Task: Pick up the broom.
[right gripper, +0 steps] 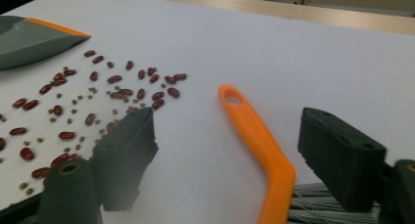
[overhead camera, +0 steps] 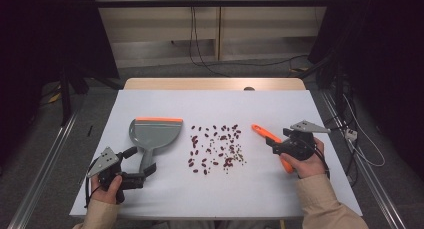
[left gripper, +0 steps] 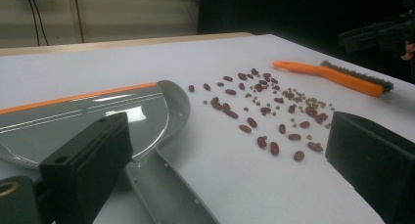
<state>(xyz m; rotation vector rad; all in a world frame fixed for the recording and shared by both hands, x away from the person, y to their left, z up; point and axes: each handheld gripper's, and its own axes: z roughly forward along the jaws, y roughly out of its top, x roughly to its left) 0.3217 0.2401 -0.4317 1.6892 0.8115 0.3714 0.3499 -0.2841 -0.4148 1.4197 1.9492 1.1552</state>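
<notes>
**A:** We're looking down on the white surface (overhead camera: 165, 189) and seeing the right tool (overhead camera: 270, 143) hovering right over the orange brush (overhead camera: 267, 135). In the right gripper view its jaws are standing apart on either side of the orange handle, with clear gaps on both sides, so we're calling it released, not gripping anything yet.

**B:** Yep, and we're noticing the brush is lying flat at the right side of the surface, its handle end with the hole pointing toward the scattered red beans (overhead camera: 216, 148), bristles back under the person's hand. Beans are sitting in a loose patch in the middle, with some tiny greenish bits mixed in.

**A:** On the other side we're seeing the left tool (overhead camera: 145, 175) at the grey dustpan (overhead camera: 155, 134), near the end of its handle. In the left gripper view the jaws are standing wide with the handle running beside one of them, nothing pinched, so that one's released too.

**B:** And the dustpan's orange lip is facing away from the person, just left of the beans.
</notes>
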